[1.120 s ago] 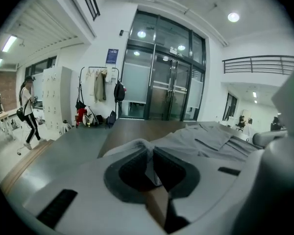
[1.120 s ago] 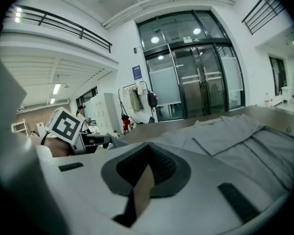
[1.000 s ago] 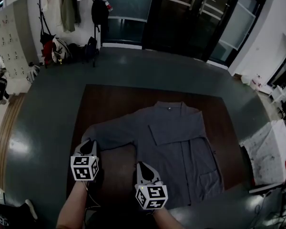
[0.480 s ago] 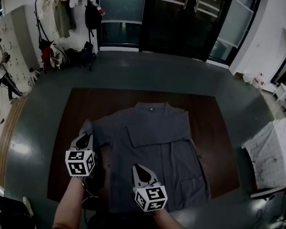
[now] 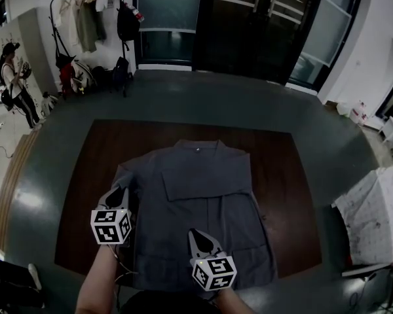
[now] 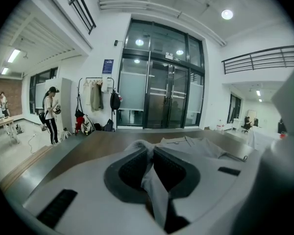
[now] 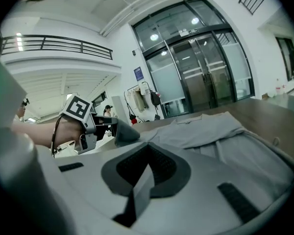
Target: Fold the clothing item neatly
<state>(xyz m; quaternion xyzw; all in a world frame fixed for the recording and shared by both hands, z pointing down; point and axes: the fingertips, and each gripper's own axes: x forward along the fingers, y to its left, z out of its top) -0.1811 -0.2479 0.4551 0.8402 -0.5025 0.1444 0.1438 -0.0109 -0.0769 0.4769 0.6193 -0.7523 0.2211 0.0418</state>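
Head view: the shirt (image 5: 196,195) lies in the middle of the worktop (image 5: 285,169), collar at 12 o'clock, hem at 6 o'clock, and both sleeves are folded in over the body. The left gripper (image 5: 120,192) sits on the shirt's edge at 8 o'clock. The right gripper (image 5: 196,234) sits on the hem at 6 o'clock. The count is one shirt, one worktop, two grippers and one person (image 5: 19,93) standing on the floor at 10 o'clock, well apart. The two holds sit at different distances from the hem, so a lift that is not level would likely skew the next fold. The folded-in sleeves could also slide off the body if the cloth is tilted too sharply.

Left gripper view: the jaws stand almost together, pinching a raised ridge of grey cloth, one bunch between two pads. The bunch looks thick, so it may hold more than one layer. If it does, the layer beneath would drag along and crease.

Right gripper view: the jaws are fully together on a thin strip of the shirt's cloth. That hold looks slight, and a quick pull toward 12 o'clock could draw the strip out and drop the hem short. The left gripper shows at 9 o'clock, and the rest of the shirt spreads from 12 to 3 o'clock.
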